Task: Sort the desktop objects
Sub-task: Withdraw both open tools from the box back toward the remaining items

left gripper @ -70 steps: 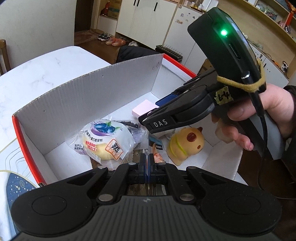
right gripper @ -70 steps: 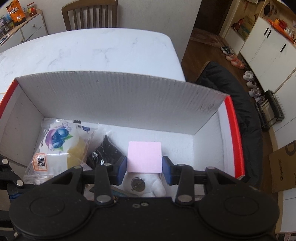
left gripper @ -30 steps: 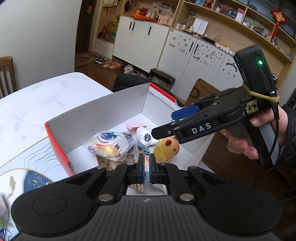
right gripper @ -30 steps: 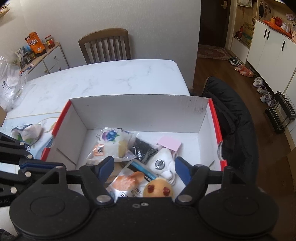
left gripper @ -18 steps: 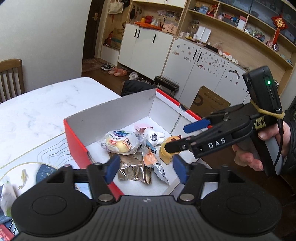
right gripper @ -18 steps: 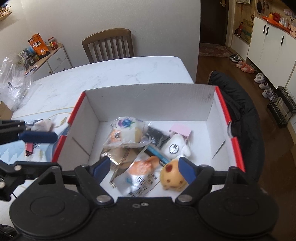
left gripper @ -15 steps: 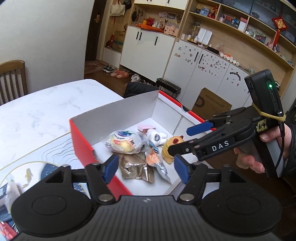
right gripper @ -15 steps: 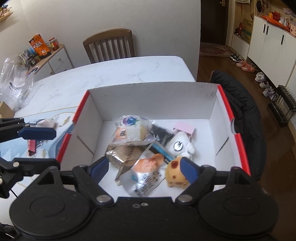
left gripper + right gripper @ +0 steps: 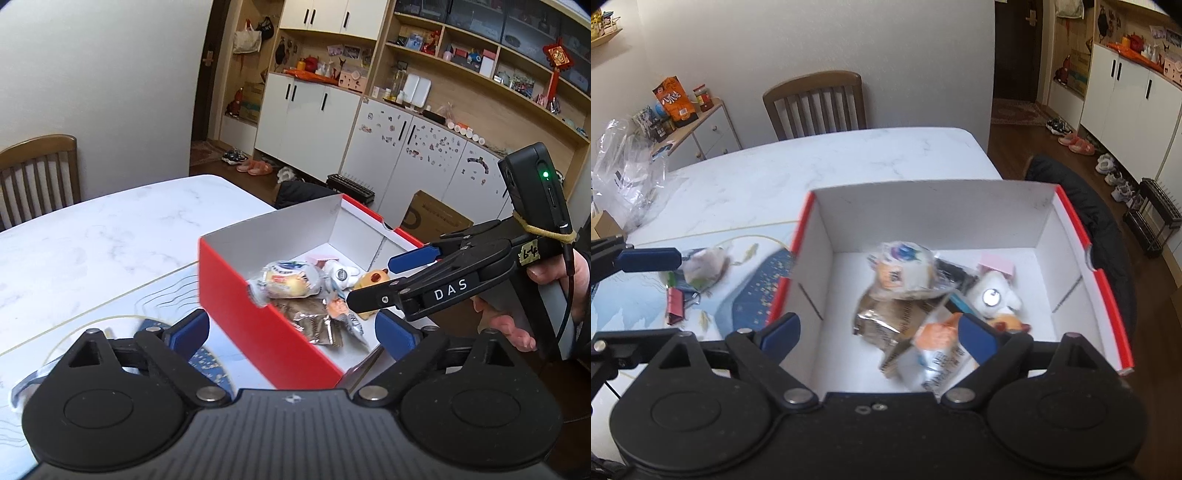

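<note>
Your left gripper (image 9: 291, 330) was clamped shut w/ something small a sec ago; now its jaws are opening wide, nothing between them. Right gripper (image 9: 879, 334) let go of the pink pad (image 9: 995, 264) earlier, jaws also opening, empty. Both sit farther back from the red box (image 9: 258, 325) than before. Pad, bun pack (image 9: 905, 269), white toy (image 9: 993, 295) lie inside the box. Yellow toy (image 9: 371, 278) is half hidden behind your right gripper's finger; the foil packs are blurred, labels unreadable.
</note>
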### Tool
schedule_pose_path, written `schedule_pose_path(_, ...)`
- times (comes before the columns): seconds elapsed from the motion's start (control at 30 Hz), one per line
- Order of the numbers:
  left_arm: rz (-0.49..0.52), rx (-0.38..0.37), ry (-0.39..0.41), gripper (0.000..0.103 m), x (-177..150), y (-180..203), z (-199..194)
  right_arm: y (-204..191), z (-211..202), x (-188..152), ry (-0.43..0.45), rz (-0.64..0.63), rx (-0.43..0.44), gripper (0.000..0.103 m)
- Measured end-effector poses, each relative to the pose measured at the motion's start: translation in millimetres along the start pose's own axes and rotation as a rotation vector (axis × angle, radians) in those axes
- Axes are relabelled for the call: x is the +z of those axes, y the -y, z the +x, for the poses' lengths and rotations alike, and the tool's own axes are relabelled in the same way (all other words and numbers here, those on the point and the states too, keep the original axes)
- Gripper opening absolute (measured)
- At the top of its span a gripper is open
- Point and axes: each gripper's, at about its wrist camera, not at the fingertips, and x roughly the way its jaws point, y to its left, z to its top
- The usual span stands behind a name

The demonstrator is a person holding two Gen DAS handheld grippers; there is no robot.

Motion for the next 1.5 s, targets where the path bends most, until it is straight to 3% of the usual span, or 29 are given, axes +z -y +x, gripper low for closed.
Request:
schedule_pose_path(0.57, -0.060, 0.113, 0.028, 0.103, -37, -64, -69, -93, 0, 5, 0.040, -0.028, 0.021, 0.097)
schedule_pose_path(0.93, -0.111, 0.145, 0.018, 0.103, -65, -108, -100, -151, 12, 9, 0.042, -0.066, 0.046, 0.098)
schedule_pose_path(1.23, -0.151, 0.189, 0.003, 0.103, -82, -138, -104, -185, 28, 12, 0.033, -0.095, 0.058, 0.097)
schedule_pose_path(1.5, -0.109, 0.208, -0.018, 0.103, -95, -150, -85, -212, 50, 22, 0.022, -0.141, 0.070, 0.097)
